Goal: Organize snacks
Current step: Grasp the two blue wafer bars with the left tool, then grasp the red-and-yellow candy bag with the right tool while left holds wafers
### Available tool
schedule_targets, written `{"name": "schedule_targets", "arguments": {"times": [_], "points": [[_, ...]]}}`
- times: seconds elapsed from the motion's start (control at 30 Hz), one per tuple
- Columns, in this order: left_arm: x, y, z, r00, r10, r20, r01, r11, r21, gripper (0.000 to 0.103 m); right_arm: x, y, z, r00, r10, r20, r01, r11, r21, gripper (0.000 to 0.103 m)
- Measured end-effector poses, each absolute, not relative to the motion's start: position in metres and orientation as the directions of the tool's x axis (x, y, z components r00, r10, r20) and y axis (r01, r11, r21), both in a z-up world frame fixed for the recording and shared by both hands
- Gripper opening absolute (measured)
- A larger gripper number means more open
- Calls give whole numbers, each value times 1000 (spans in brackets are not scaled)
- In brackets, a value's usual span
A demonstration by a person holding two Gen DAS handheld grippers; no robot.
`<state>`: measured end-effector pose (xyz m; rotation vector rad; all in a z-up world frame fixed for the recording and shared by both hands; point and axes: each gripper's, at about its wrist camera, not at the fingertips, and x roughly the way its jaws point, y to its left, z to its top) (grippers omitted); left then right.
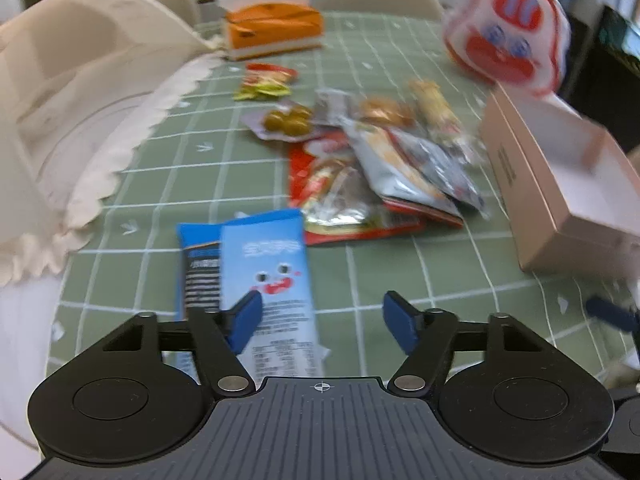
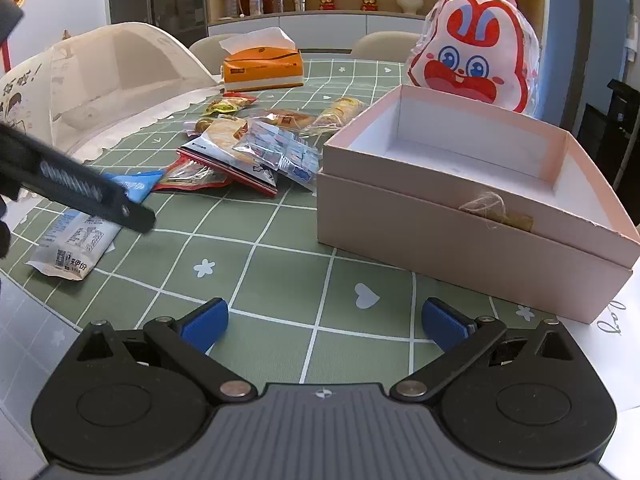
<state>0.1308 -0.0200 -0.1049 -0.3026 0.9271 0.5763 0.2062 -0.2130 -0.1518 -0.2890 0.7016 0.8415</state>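
Two blue snack packets (image 1: 264, 264) lie side by side on the green checked tablecloth (image 1: 160, 184), right under my left gripper (image 1: 320, 300). Its jaws stand open; the left pad hangs over one packet without pressing it. A pile of mixed snack packets (image 1: 372, 168) lies beyond, also seen in the right wrist view as the pile (image 2: 248, 148). My right gripper (image 2: 324, 306) is open and empty above bare cloth, in front of an open pink box (image 2: 440, 208) with nothing in it. The blue packets (image 2: 76, 240) show at the left, partly hidden by a black bar of the left gripper.
A red and white rabbit bag (image 2: 476, 52) stands behind the box. An orange tissue box (image 2: 262, 66) sits at the back. A large mesh food cover (image 2: 112, 72) fills the left side. White paper (image 2: 616, 340) lies at the right edge. Chairs stand beyond the table.
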Motion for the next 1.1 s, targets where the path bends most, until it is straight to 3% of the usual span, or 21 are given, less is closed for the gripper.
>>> {"name": "schedule_targets", "arguments": {"times": [0.1, 0.27, 0.4, 0.73, 0.97, 1.1], "points": [[128, -20, -111, 383, 392, -836, -610, 787, 89, 70, 207, -214, -152, 457, 588, -667, -764, 644, 44, 103], [131, -23, -111, 415, 350, -840, -577, 815, 55, 80, 208, -217, -151, 450, 602, -660, -763, 643, 67, 103], [127, -16, -109, 412, 405, -816, -619, 782, 75, 75, 208, -217, -151, 449, 603, -660, -763, 643, 69, 103], [123, 5, -115, 401, 448, -799, -631, 768, 114, 77, 208, -210, -151, 439, 571, -694, -780, 625, 21, 103], [107, 43, -115, 482, 368, -795, -647, 761, -41, 80, 211, -204, -148, 425, 539, -727, -775, 632, 15, 103], [98, 53, -119, 533, 286, -796, -566, 820, -84, 80, 208, -203, -149, 441, 530, -724, -760, 649, 12, 103]]}}
